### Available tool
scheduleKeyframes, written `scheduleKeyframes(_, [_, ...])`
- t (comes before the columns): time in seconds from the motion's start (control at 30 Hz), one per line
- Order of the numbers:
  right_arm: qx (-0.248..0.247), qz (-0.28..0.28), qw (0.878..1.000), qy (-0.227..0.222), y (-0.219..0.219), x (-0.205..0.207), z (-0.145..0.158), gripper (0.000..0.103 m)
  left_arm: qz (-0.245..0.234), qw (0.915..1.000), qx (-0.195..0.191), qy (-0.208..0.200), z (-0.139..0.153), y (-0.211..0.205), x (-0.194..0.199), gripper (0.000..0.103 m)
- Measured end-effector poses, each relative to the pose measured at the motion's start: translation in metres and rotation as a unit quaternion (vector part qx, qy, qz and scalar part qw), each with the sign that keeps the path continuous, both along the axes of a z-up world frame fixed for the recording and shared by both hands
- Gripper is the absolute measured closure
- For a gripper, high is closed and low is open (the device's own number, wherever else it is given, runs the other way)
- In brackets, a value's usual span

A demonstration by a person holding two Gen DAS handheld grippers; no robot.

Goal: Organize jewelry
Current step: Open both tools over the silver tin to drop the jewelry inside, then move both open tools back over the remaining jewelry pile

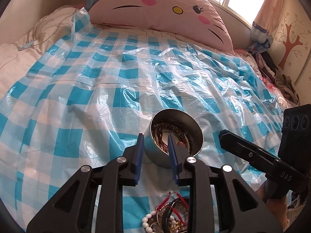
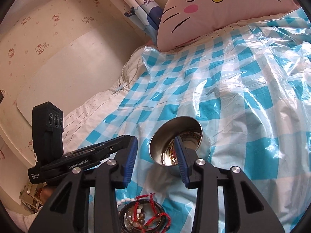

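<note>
A steel bowl [image 1: 175, 120] [image 2: 175, 128] with several bracelets inside rests on the checked plastic sheet. My left gripper [image 1: 155, 136] is open astride the bowl's near wall, one blue pad outside it and the other inside, with a gap showing. My right gripper [image 2: 155, 138] is open too; its right finger reaches into the bowl and its left finger stands well clear of the rim. A heap of jewelry [image 1: 169, 215] [image 2: 143, 215], with white beads, red cords and a dark bangle, lies below both grippers near the front edge.
A blue-and-white checked plastic sheet [image 1: 97, 77] covers the bed. A pink cat-face pillow [image 1: 165, 9] lies at the far end under a window. Crumpled clothes [image 1: 279, 77] sit at the right edge. A cream wall panel [image 2: 68, 68] borders the left.
</note>
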State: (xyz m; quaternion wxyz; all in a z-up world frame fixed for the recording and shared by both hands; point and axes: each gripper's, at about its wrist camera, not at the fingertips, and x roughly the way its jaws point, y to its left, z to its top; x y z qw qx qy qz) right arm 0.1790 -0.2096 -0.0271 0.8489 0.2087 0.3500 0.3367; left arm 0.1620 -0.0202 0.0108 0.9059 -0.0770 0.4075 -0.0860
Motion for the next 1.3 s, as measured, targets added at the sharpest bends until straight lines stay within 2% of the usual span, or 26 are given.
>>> scheduleKeyframes(0.13, [-0.027, 0.003, 1.0, -0.001, 0.005, -0.028, 0.003, 0.059, -0.011, 0.9995, 0.027, -0.01, 0.005, -0.008, -0.023, 0.065])
scheduleKeyframes(0.37, [-0.037, -0.005, 0.999, 0.004, 0.007, -0.066, 0.004, 0.053, -0.022, 0.9978, 0.056, -0.026, 0.015, -0.017, -0.054, 0.062])
scheduleKeyframes(0.57, [-0.038, -0.017, 0.999, 0.008, 0.008, -0.084, 0.004, 0.052, -0.025, 0.997, 0.066, -0.031, 0.019, -0.018, -0.069, 0.059])
scheduleKeyframes(0.73, [-0.047, -0.033, 0.998, 0.005, 0.005, -0.092, 0.004, 0.051, -0.023, 0.9975, 0.061, -0.026, 0.018, -0.013, -0.074, 0.057])
scheduleKeyframes(0.77, [-0.048, -0.04, 0.998, 0.002, 0.003, -0.093, 0.004, 0.047, -0.023, 0.9978, 0.057, -0.023, 0.017, -0.011, -0.075, 0.056])
scheduleKeyframes(0.8, [-0.051, -0.05, 0.997, -0.002, 0.001, -0.094, 0.005, 0.043, -0.024, 0.9984, 0.049, -0.018, 0.015, -0.009, -0.074, 0.056])
scheduleKeyframes(0.93, [-0.059, -0.087, 0.994, -0.004, -0.008, -0.095, 0.004, 0.043, -0.009, 0.9996, -0.02, 0.017, 0.003, 0.016, -0.067, 0.055])
scheduleKeyframes(1.0, [-0.065, -0.1, 0.993, -0.005, -0.011, -0.095, 0.005, 0.043, 0.001, 0.9991, -0.034, 0.025, -0.003, 0.026, -0.063, 0.056])
scheduleKeyframes(1.13, [-0.078, -0.114, 0.99, 0.007, -0.014, -0.092, 0.0, 0.042, -0.001, 0.9989, -0.028, 0.038, -0.012, 0.025, -0.056, 0.056])
scheduleKeyframes(1.3, [-0.085, -0.128, 0.988, 0.011, -0.016, -0.09, -0.002, 0.039, -0.033, 0.9981, -0.003, 0.052, -0.023, 0.003, -0.05, 0.056])
